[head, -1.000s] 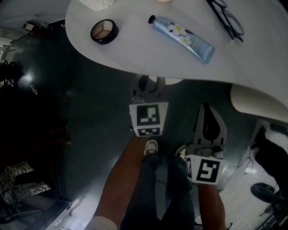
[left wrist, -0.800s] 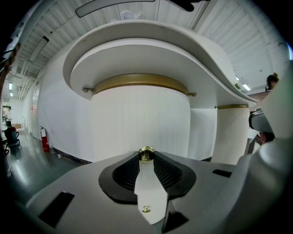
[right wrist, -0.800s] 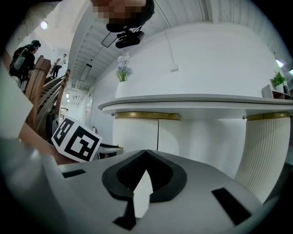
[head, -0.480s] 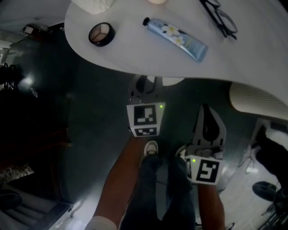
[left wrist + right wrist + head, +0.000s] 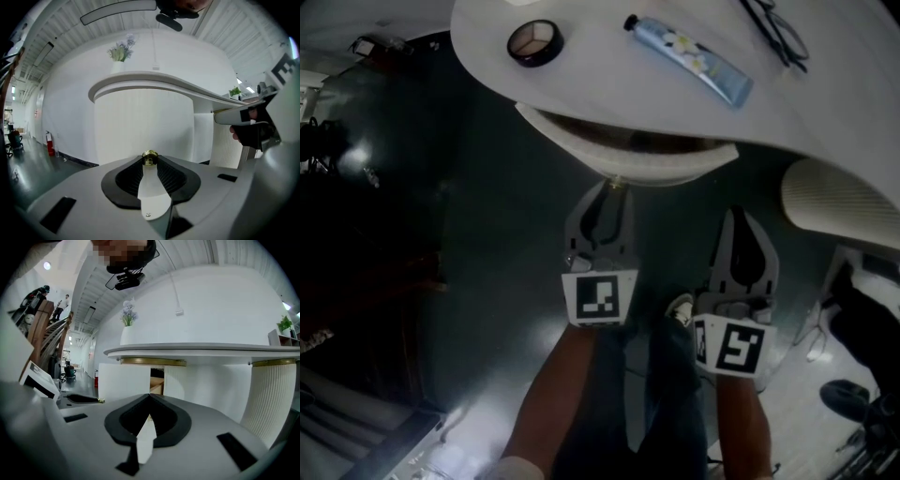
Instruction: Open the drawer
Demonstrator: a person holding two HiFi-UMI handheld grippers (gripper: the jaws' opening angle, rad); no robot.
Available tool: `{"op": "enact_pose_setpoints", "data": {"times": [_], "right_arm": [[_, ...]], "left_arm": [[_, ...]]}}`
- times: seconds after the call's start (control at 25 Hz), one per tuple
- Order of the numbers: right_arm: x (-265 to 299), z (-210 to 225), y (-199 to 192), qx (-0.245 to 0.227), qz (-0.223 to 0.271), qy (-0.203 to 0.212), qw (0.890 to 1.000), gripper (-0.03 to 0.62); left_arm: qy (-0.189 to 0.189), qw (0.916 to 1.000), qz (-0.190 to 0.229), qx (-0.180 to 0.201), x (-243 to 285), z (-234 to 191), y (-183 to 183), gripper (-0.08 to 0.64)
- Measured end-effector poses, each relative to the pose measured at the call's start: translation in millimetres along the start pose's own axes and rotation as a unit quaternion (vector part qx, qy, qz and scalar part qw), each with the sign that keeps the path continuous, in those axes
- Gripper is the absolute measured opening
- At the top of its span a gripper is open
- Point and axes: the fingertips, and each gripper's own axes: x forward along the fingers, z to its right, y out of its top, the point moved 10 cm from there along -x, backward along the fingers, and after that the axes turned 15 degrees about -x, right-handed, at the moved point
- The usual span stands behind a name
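Because the left gripper (image 5: 612,187) was clamped on the little gold knob (image 5: 150,158) to pull, the drawer (image 5: 675,172) sat partly out from under the desk (image 5: 825,112). The right gripper (image 5: 742,223) hung beside it, jaws together, holding nothing.

The desk (image 5: 609,84) top looked smooth and matt white. The drawer (image 5: 140,126) front had the same white finish and seemed finely ribbed. Its knob (image 5: 150,158) was polished, brass-coloured metal. The left claw (image 5: 613,186) had a matt grey plastic body with black ribbed pads. The tube (image 5: 689,58) seemed to be glossy plastic, and the dark floor (image 5: 487,281) shone with reflections.
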Motion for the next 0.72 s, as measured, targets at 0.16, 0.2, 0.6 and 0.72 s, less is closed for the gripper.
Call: {"op": "enact_pose_setpoints", "data": {"times": [0.16,0.2,0.6,0.72], "right_arm": [[-12.5,-5.3,6.5,-0.011,0.01,0.01,1.0,0.005],[-16.3,-6.9,8.3,-0.012,0.011,0.013,1.0,0.005],[-66.4,-20.8,28.7,-0.017,0.01,0.038,0.999,0.005],[-76.1,-21.1,36.3,-0.023,0.012,0.047,0.999,0.005]], "left_arm": [[0.001,1.0,-0.004,-0.004,-27.2,-0.1,-6.2,0.098],[0.001,1.0,-0.008,-0.004,-34.1,-0.1,-8.1,0.1],[0.01,0.9994,-0.03,-0.011,-107.8,0.0,-23.1,0.1],[0.013,0.9992,-0.034,-0.018,-127.7,1.1,-26.1,0.1]]}}
